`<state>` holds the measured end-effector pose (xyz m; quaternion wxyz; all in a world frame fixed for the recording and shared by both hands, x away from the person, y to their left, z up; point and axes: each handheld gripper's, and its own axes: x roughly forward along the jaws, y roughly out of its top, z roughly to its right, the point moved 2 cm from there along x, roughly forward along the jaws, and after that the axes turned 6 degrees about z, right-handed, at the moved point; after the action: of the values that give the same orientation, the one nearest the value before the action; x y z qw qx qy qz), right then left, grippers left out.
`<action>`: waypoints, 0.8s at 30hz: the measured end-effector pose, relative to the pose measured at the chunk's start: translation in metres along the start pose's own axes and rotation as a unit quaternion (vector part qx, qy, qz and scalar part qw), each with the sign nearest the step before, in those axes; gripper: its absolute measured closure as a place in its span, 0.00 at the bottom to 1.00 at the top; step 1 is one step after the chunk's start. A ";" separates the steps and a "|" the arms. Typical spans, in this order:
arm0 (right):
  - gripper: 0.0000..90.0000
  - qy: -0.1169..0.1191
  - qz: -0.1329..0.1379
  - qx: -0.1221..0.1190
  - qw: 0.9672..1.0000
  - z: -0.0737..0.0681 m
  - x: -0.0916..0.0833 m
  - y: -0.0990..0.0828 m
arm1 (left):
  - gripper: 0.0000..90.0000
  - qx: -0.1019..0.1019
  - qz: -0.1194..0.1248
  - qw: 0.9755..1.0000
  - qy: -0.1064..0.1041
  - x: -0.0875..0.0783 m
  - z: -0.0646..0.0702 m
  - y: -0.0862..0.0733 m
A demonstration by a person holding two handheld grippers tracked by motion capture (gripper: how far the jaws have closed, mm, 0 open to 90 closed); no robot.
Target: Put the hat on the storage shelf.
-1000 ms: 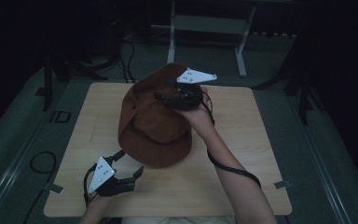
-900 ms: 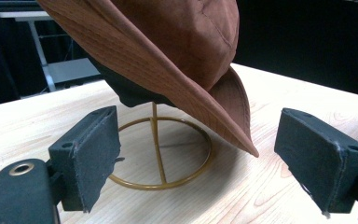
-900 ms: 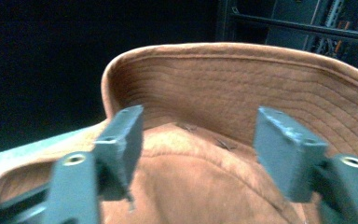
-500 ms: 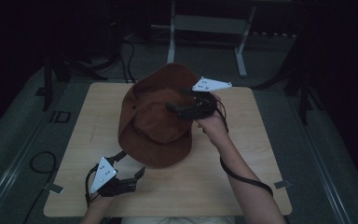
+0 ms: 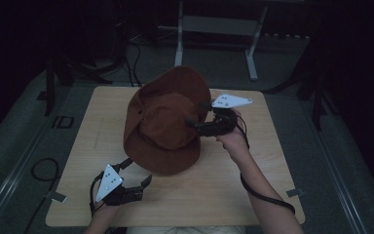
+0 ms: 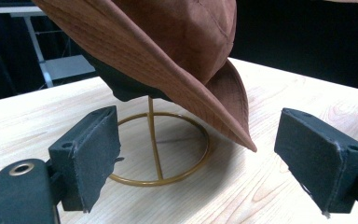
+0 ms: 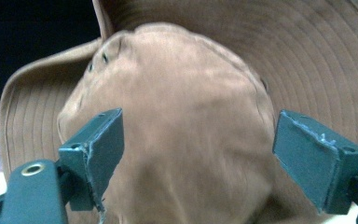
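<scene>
On the table [image 5: 272, 161] your brown hat [image 5: 168, 126] hangs tilted on its gold wire stand [image 6: 161, 149], your right gripper [image 5: 191, 123], its jaws just opened wide with nothing pinched, points at the crown, and your left gripper [image 5: 145, 181] waits wide open near the brim.

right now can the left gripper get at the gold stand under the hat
Probably yes. The left gripper is open and low on the table, with the stand just ahead between its jaws. The hat brim droops over the stand's right side, so it may brush it going in.
</scene>
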<state>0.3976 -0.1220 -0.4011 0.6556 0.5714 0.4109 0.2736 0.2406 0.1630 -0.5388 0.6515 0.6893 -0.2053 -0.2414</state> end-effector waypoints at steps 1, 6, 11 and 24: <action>0.18 -0.001 -0.002 0.001 1.000 0.001 -0.002 -0.003 | 0.17 0.001 -0.001 1.000 0.000 0.000 0.000 0.000; 0.18 -0.005 -0.006 0.004 1.000 0.004 -0.016 -0.020 | 0.17 0.002 -0.003 1.000 0.001 0.000 0.000 -0.001; 0.18 -0.016 -0.011 0.004 1.000 0.008 -0.031 -0.041 | 0.17 0.004 -0.004 1.000 0.003 0.000 -0.001 -0.002; 0.18 -0.041 -0.028 0.019 0.999 0.025 -0.065 -0.094 | 0.17 0.003 -0.014 1.000 0.004 0.002 -0.002 -0.006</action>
<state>0.3757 -0.2075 -0.4782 0.6687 0.5824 0.4045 0.2235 0.2434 0.1640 -0.5450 0.6467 0.6952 -0.1939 -0.2466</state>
